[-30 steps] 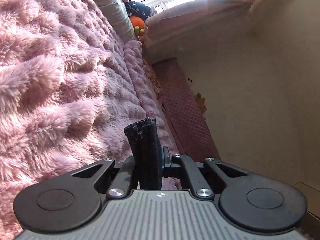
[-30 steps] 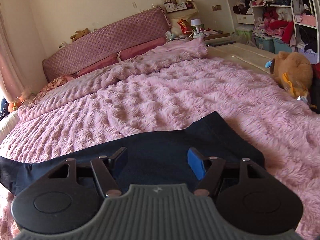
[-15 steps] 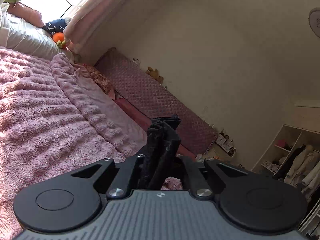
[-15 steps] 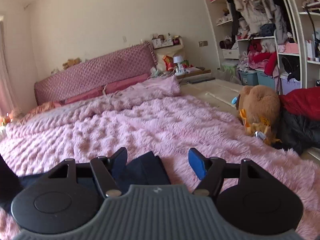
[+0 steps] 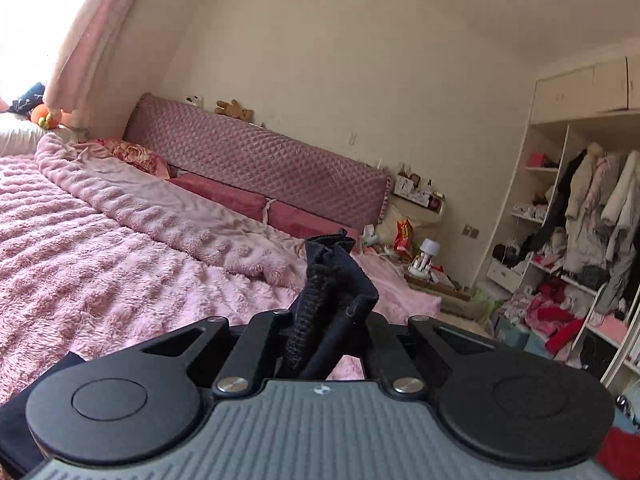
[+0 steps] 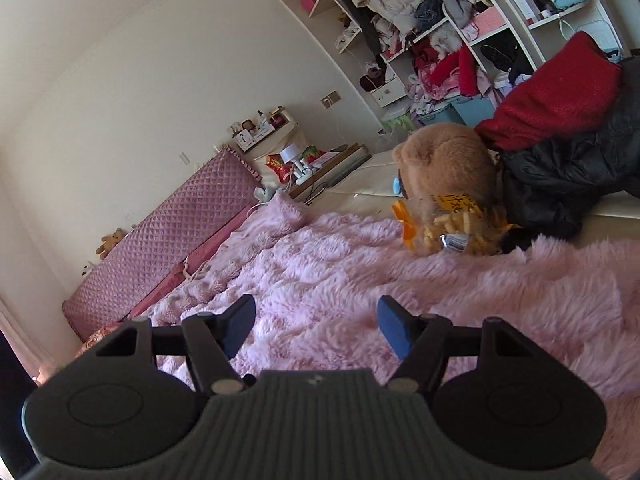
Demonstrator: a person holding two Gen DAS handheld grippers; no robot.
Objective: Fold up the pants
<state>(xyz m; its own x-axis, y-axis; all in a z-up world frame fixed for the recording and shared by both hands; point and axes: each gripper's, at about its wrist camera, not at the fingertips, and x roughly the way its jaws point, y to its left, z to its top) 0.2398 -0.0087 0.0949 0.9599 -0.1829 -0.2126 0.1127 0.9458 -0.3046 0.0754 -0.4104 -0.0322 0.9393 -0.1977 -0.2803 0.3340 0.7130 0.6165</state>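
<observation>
My left gripper (image 5: 326,320) is shut on a bunched edge of the dark navy pants (image 5: 334,276), which stick up between its fingers above the pink fluffy blanket (image 5: 100,264). More dark fabric shows at the lower left of the left wrist view (image 5: 16,420). My right gripper (image 6: 316,326) is open and empty, with blue pads (image 6: 394,326), and hovers over the blanket (image 6: 340,264). The pants do not show between its fingers; a dark strip at the far left edge (image 6: 12,400) cannot be identified.
A brown plush bear (image 6: 444,176) lies on the bed's right side beside a black jacket (image 6: 560,176) and a red garment (image 6: 556,96). The quilted pink headboard (image 5: 256,160) and pillows are behind. A cluttered open wardrobe (image 5: 580,232) stands on the right.
The left gripper has swung round with the pants edge, from facing the window side to facing the headboard. The right gripper has moved right, off the pants, and tilted toward the plush bear.
</observation>
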